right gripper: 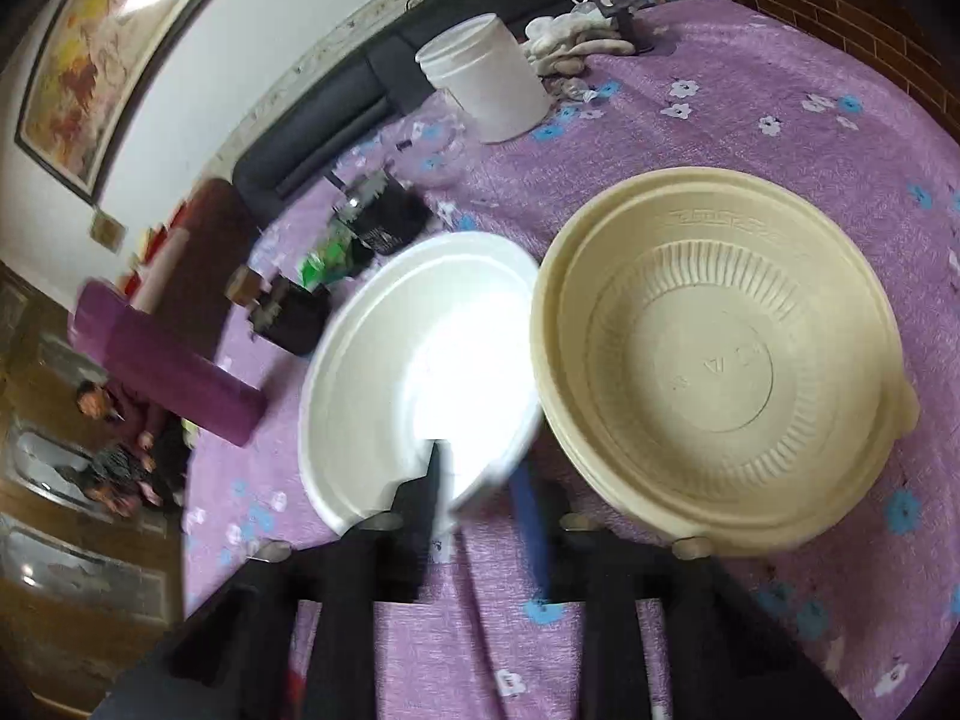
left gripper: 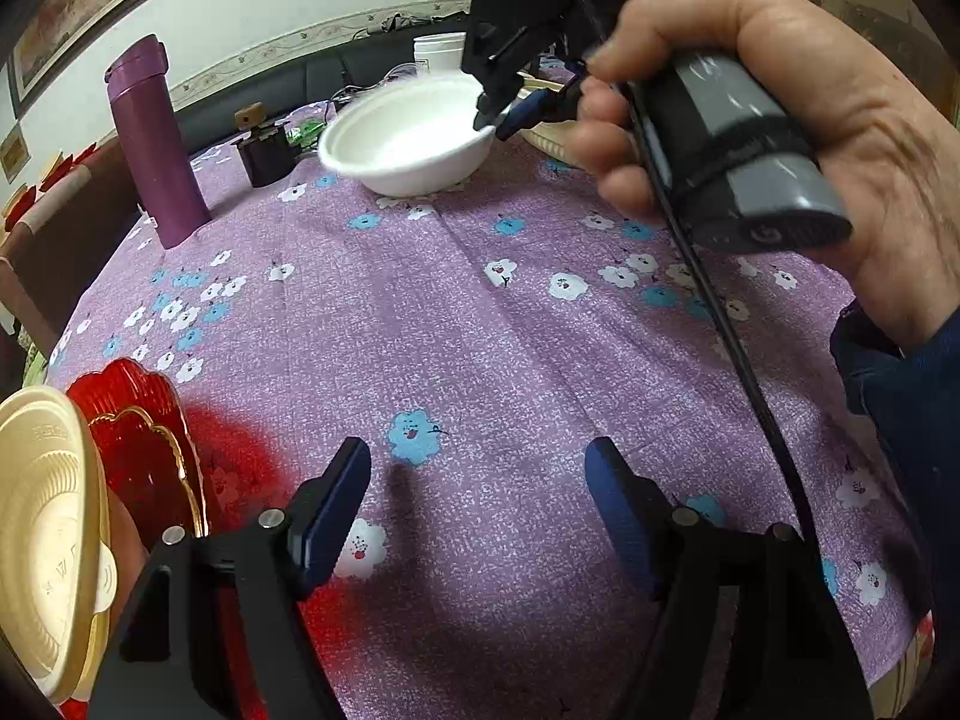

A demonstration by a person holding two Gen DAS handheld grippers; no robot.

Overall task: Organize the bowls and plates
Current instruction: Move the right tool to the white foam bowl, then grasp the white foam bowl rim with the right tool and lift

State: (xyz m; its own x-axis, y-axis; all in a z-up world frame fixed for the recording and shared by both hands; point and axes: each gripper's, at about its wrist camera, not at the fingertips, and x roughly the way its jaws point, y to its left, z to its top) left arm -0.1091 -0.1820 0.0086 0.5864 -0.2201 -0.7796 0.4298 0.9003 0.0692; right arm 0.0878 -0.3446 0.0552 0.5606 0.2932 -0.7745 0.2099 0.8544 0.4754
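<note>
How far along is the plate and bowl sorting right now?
Done: a cream bowl and red plate sit together at the table's near left edge. In hand: the right hand-held gripper pinches the white bowl's rim, beside a second cream bowl. Left: place the white bowl; the left hand-held gripper is open, holding nothing.

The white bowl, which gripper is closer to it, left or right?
Right. The right gripper has its jaws closed on the near rim of the white bowl. The left gripper sits open, well back across the purple tablecloth.
</note>
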